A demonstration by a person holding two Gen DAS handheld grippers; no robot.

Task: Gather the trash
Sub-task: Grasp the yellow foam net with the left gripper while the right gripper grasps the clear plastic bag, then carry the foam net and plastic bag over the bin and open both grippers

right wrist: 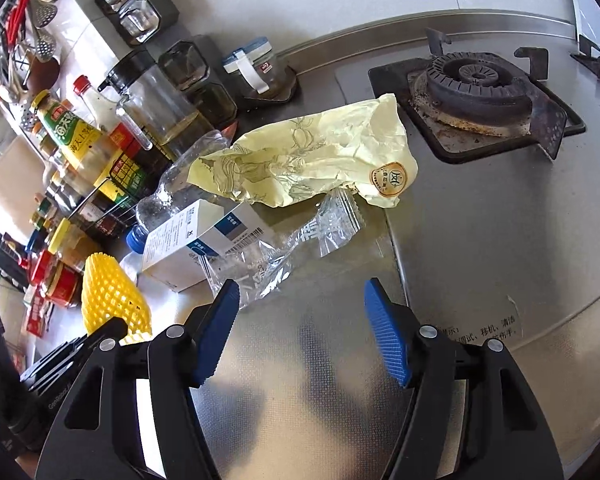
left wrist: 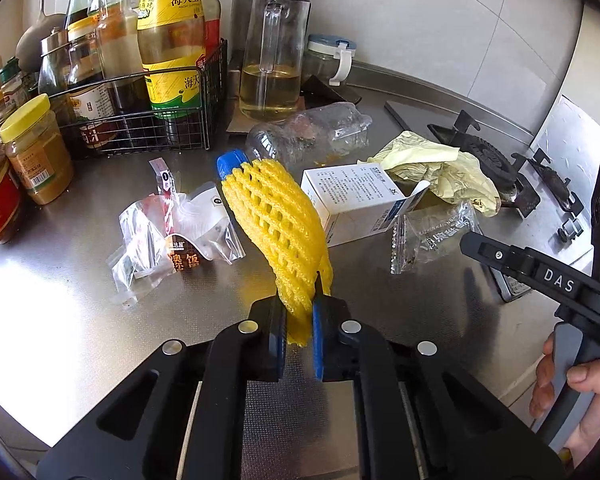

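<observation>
My left gripper [left wrist: 298,312] is shut on the near end of a yellow foam fruit net [left wrist: 276,220], which stands up from its pads over the steel counter. The same net [right wrist: 114,298] shows at the left of the right wrist view. My right gripper [right wrist: 302,300] stands open above bare counter, nothing between its blue pads. Just beyond its left finger lies a clear plastic wrapper [right wrist: 296,244]. Further trash lies behind: a white carton [left wrist: 356,200], a crushed clear bottle with a blue cap [left wrist: 308,134], a crumpled pale yellow paper bag [right wrist: 312,156] and clear food wrappers [left wrist: 172,228].
A wire rack of sauce bottles [left wrist: 140,80], jars [left wrist: 36,152] and an oil jug [left wrist: 272,52] line the back left. A gas burner [right wrist: 476,88] sits at the back right on the hob. A hand [left wrist: 576,396] holds the right gripper's handle at the lower right.
</observation>
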